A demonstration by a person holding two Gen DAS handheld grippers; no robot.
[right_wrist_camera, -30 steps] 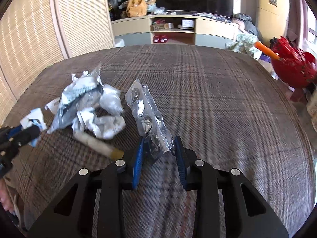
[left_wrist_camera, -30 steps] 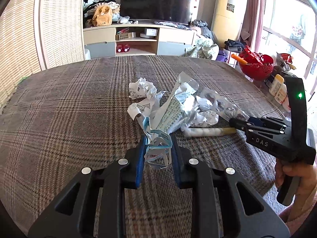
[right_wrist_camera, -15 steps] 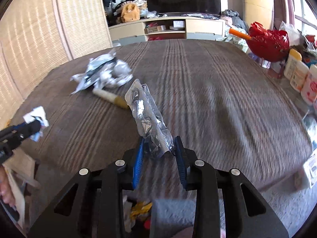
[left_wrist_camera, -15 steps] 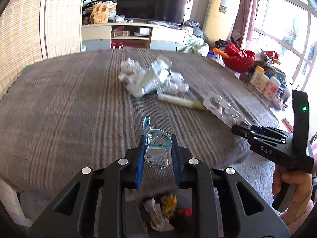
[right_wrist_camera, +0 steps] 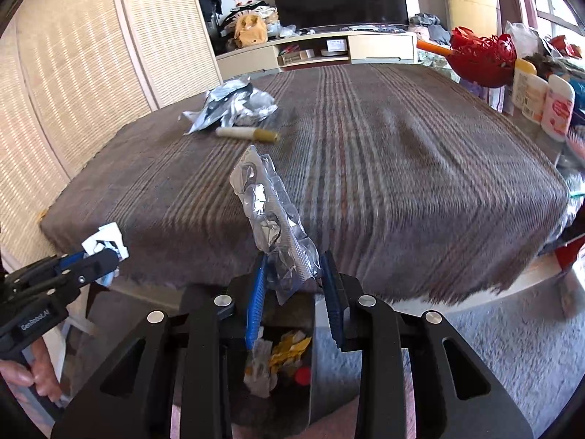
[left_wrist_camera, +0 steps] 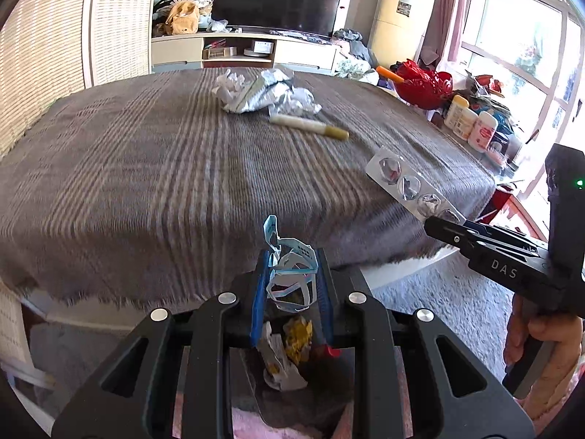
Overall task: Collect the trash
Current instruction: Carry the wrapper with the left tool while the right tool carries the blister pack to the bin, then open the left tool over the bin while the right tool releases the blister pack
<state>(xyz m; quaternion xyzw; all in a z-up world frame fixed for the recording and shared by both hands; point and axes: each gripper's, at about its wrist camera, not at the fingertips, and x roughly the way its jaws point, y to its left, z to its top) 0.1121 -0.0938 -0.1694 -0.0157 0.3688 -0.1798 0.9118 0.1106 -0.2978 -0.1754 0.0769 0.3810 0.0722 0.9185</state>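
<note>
A brown plaid cloth (left_wrist_camera: 153,168) covers the table (right_wrist_camera: 519,285). Toward its far edge lies a heap of crumpled foil and paper (left_wrist_camera: 263,89), with a cream tube (left_wrist_camera: 309,128) just in front of it.

My right claw (right_wrist_camera: 292,285) pinched a shiny pill pack (right_wrist_camera: 268,212) above the trash bin (right_wrist_camera: 289,362). My left claw (right_wrist_camera: 106,259) held torn paper (right_wrist_camera: 106,243). Crumpled trash (right_wrist_camera: 230,106) and a tube (right_wrist_camera: 246,134) lay on the bench (right_wrist_camera: 402,168).
</note>
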